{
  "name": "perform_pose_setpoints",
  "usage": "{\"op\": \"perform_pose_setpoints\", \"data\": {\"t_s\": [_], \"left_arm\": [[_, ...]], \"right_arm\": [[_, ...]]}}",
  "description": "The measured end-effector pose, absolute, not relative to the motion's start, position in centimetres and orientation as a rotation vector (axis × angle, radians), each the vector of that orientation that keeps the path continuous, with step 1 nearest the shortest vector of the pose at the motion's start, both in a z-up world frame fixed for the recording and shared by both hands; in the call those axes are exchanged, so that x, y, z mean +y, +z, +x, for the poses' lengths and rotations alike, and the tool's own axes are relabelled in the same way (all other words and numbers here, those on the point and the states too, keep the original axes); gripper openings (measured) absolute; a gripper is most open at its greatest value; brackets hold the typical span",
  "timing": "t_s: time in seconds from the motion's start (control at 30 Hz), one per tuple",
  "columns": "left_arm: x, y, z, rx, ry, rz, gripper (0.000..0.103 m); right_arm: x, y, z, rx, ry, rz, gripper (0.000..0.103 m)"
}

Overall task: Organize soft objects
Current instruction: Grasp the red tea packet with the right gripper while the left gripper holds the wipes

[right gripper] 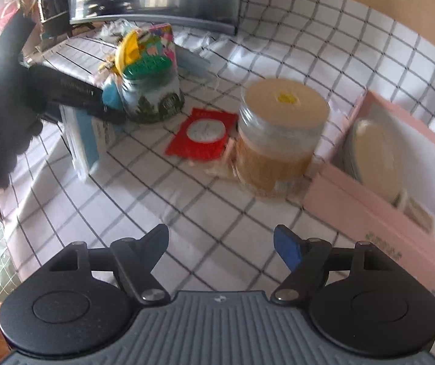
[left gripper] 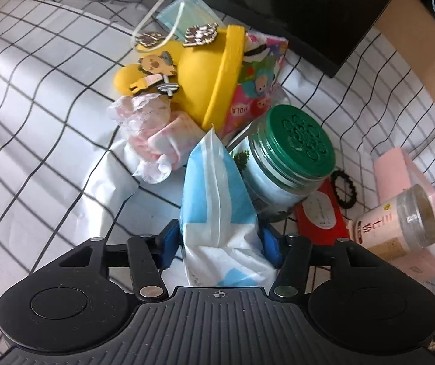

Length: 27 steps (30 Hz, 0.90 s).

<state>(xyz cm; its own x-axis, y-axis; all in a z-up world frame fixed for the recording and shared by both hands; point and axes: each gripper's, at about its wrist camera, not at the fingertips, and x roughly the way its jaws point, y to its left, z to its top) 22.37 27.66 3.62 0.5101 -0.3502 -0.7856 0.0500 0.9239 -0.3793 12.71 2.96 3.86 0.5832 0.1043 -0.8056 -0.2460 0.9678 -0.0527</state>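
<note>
Left gripper [left gripper: 220,245] clamping blue-white tissue pack [left gripper: 214,200], long axis pointing forward, right gripper [right gripper: 221,245] spread, unladen.

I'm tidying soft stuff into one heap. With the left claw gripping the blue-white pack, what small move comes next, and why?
Probably carry the pack forward-left and set it by the soft heap: the left claw is shut on it, and the green-lidded jar stands close on its right. The right claw is open and holds nothing.

Blue-and-white packet [left gripper: 217,213] hiding part of the green-lidded jar [left gripper: 290,158], pink box [right gripper: 400,188] running off the right edge, right-wrist view smearing the tan jar [right gripper: 278,140].
</note>
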Motion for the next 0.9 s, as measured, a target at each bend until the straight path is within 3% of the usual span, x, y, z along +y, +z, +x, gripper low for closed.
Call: {"op": "perform_pose_setpoints", "data": {"t_s": [0.2, 0.33, 0.6, 0.9], "left_arm": [[29.1, 4.7, 19.7, 0.951, -0.231, -0.339, 0.052], [30.1, 5.5, 18.7, 0.881, -0.238, -0.399, 0.052], [31.2, 6.6, 16.3, 0.804, -0.197, -0.453, 0.052], [32.5, 6.7, 14.1, 0.798, -0.171, -0.499, 0.052]], "right_arm": [[5.4, 9.5, 18.0, 0.971, 0.389, -0.134, 0.077], [7.0, 12.2, 26.1, 1.182, 0.374, -0.075, 0.077], [11.4, 4.5, 35.1, 1.470, 0.300, -0.278, 0.077], [12.2, 0.5, 36.4, 1.541, 0.264, -0.335, 0.077]]}}
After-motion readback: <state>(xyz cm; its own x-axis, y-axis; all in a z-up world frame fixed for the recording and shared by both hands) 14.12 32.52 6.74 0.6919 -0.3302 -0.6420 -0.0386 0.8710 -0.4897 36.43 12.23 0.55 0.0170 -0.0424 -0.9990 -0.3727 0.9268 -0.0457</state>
